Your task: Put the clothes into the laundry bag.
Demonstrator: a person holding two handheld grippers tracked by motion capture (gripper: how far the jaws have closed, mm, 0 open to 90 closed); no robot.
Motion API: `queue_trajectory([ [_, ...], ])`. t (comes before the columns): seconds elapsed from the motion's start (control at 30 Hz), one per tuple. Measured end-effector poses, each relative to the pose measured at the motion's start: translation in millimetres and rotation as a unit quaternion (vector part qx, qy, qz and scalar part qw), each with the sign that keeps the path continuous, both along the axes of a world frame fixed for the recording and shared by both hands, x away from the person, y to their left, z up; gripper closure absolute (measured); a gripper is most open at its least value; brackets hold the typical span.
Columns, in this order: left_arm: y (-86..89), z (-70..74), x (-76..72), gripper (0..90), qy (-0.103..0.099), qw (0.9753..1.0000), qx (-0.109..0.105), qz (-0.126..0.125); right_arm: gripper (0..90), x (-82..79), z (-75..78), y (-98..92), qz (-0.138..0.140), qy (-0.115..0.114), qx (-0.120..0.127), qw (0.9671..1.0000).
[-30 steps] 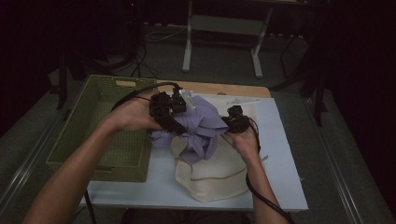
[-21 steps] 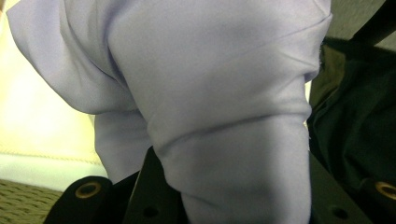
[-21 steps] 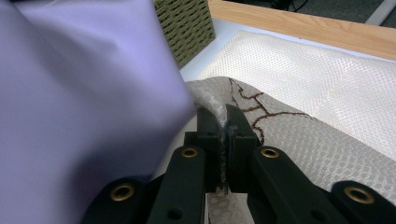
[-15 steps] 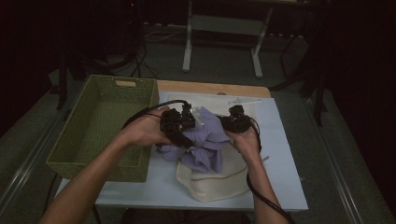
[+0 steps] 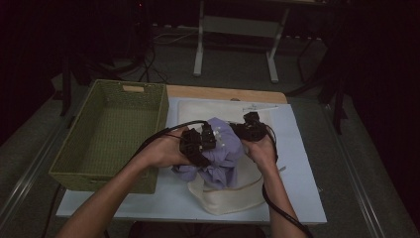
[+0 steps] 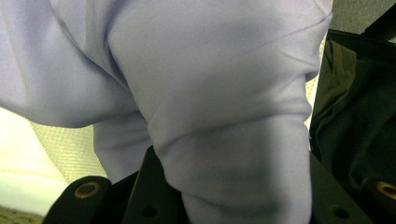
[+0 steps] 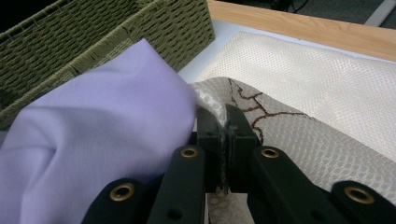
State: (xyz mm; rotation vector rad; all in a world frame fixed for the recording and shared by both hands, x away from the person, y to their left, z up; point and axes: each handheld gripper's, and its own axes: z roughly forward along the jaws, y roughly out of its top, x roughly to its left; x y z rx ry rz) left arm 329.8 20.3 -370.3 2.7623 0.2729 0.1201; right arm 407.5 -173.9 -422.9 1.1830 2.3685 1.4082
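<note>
A bunched lavender cloth (image 5: 225, 151) hangs between my two grippers over a cream mesh bag (image 5: 225, 198) on the white mat. My left gripper (image 5: 205, 140) is shut on the lavender cloth (image 6: 210, 93), which bulges up from between its jaws (image 6: 233, 198). My right gripper (image 5: 247, 128) holds the cloth's right side in the high view. In the right gripper view its jaws (image 7: 225, 123) are shut on a beige mesh fabric edge (image 7: 289, 135) with brown stitching. The lavender cloth (image 7: 93, 140) presses against that gripper's left jaw.
A green wicker basket (image 5: 161, 106) stands on the left of the table, with its wall (image 7: 93, 32) close behind the cloth. The white mat (image 5: 297, 148) lies over a wooden tabletop (image 5: 223, 93). A metal stand's legs (image 5: 200, 49) rise beyond the table.
My left gripper has carried the lavender cloth right and nearer, away from the basket and down over the cream bag. My right gripper has stayed almost in place.
</note>
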Motion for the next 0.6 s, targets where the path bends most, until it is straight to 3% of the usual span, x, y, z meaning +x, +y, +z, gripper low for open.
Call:
queue_trajectory([
  [0.23, -6.7, -16.5, -3.1, 72.3, 0.013, 0.9998, -0.013, -0.001, 86.7, 0.1, 1.0, 0.3, 0.000, 0.000, -0.001, 1.0000],
  [0.33, -13.1, -23.4, -4.9, 72.2, 0.018, 0.9997, -0.009, -0.013, 86.7, 0.2, 0.9, 0.8, 0.002, 0.001, -0.002, 1.0000],
  [0.6, -33.0, -18.8, -12.0, 71.9, 0.027, 0.9984, 0.006, -0.049, 86.7, -0.2, 0.3, 2.3, 0.004, 0.000, 0.000, 1.0000],
])
